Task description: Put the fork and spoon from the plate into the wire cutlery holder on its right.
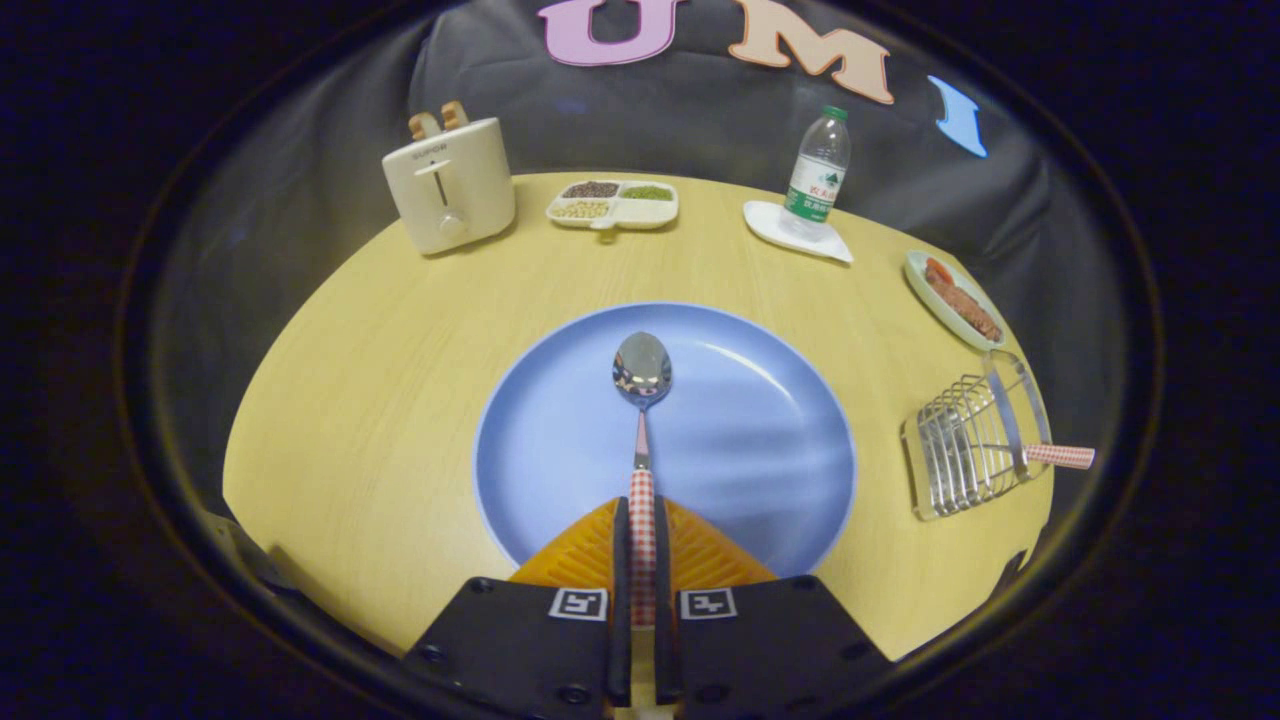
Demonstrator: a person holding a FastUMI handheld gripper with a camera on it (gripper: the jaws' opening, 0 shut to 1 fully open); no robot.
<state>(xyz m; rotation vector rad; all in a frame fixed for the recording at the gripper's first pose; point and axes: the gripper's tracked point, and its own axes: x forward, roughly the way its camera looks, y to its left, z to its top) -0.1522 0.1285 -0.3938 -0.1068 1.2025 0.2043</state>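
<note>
at the far left of the table (380,400) stands a toaster (450,185) with bread in its slots, and just to its right a divided tray (612,203) of grains. nearer, at the middle, lies the blue plate (740,430), and on it the spoon (642,375), bowl pointing away and checked handle running back toward the camera. the gripper (642,520) is closed on that handle, both fingers pressing its sides, so the spoon looks held though its bowl seems to rest on the plate. beyond the plate to the right stand a water bottle (820,170) on a white coaster and a small dish (955,300) of food. furthest right, beside the plate, sits the wire cutlery holder (965,450), with a checked handle (1060,456) sticking out of it, most likely the fork already put in. the step in hand, then, is the spoon's pickup. the next move calls for lifting it clear of the plate, carrying it right, and tipping it into the holder's opening beside the fork without knocking the light wire frame.
</note>
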